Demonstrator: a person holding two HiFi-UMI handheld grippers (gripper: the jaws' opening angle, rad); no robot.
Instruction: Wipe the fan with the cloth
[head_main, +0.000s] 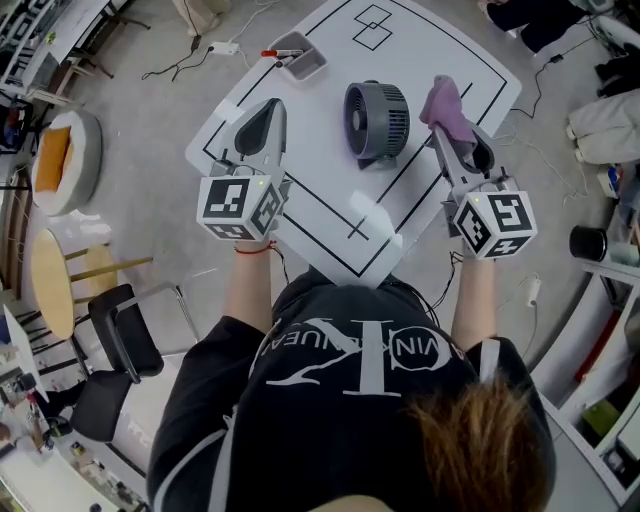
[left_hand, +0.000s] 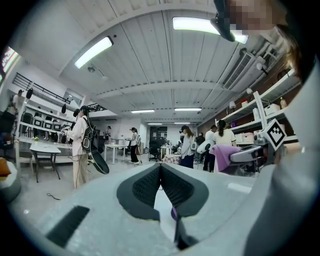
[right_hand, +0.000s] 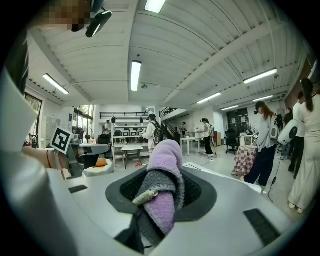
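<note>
A dark grey round fan (head_main: 377, 121) stands on the white table (head_main: 440, 45), between my two grippers. My right gripper (head_main: 449, 113) is shut on a purple and grey cloth (head_main: 447, 106), held just right of the fan; in the right gripper view the bunched cloth (right_hand: 161, 192) fills the jaws. My left gripper (head_main: 262, 118) is to the left of the fan, raised and pointing level, shut with nothing in it. In the left gripper view its pads (left_hand: 161, 186) meet, and the cloth (left_hand: 224, 154) shows at the right.
A grey tray (head_main: 304, 58) with a red pen lies at the table's far left corner. Black lines mark the tabletop. A round stool (head_main: 50, 280) and a black chair (head_main: 125, 340) stand on the floor at the left. People (right_hand: 263, 145) stand around the room.
</note>
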